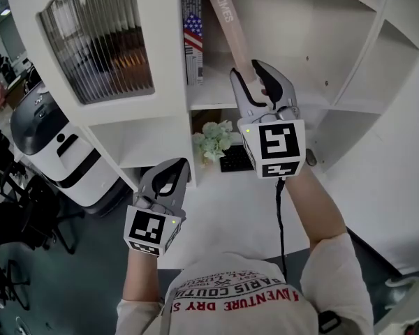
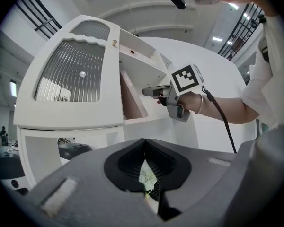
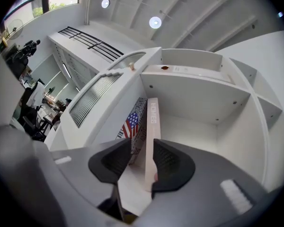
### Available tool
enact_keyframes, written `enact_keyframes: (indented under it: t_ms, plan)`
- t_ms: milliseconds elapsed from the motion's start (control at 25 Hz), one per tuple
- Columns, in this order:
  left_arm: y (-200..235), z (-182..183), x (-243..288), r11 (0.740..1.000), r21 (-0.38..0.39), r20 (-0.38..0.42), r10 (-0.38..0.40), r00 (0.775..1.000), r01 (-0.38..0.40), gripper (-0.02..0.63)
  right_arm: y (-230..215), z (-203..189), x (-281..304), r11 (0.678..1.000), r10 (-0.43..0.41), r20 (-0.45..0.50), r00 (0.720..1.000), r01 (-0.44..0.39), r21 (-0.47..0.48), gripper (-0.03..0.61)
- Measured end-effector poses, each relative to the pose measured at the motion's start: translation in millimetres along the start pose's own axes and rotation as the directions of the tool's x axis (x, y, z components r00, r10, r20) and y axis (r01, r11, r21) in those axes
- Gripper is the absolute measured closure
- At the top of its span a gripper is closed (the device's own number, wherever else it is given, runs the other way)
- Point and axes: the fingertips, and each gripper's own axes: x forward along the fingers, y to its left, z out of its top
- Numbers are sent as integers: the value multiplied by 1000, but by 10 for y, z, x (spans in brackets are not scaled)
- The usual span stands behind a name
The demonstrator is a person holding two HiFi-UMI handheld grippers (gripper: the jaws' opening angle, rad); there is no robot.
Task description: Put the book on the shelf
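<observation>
One flag-spined book [image 1: 192, 39] stands beside the pink book [image 1: 228, 18].

An open-plan office or lab hall, with a domestic corner set up inside it. Household side: a white shelf [image 1: 293, 40] with a ribbed glass door [image 1: 98, 40], a few books [image 1: 192, 33] and a small plant [image 1: 213, 139]. Workplace side: a white-and-black wheeled robot [image 1: 56, 152] on the grey floor, dark chairs [image 1: 28, 215] at desks behind it, round lamps [image 3: 155, 21] in a high beamed ceiling, and a black railing [image 3: 92, 44] along an upper level.
</observation>
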Motion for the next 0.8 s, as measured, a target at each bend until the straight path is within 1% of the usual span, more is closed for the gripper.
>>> enact_keyframes:
  t_ms: [120,200,240,480,680,800]
  plan:
    - [-37,8,-38,1000,-13,3,-10,1000,10,607,38,-128,-245,999,-22,-4,1000,22,46,511]
    - [-59,5,-52,1000,-23,3,-15,1000,16,607,72,-276,-397,996,-27,-15,1000,28,86,548]
    - [-67,0,-57,999,-27,2,-17,1000,17,607,90,-363,-470,994,-28,-22,999,30,105,578]
    - [-69,-59,-74,999,-38,-7,-2,1000,1,607,186,-873,-893,979,1,-77,997,15,204,578]
    - [-66,-131,-76,998,-60,-18,18,1000,-19,607,278,-1183,-1227,968,7,-106,994,20,249,578]
    - [-87,-154,-75,997,-70,-16,29,999,-30,607,384,-1371,-1410,962,31,-129,991,5,272,578]
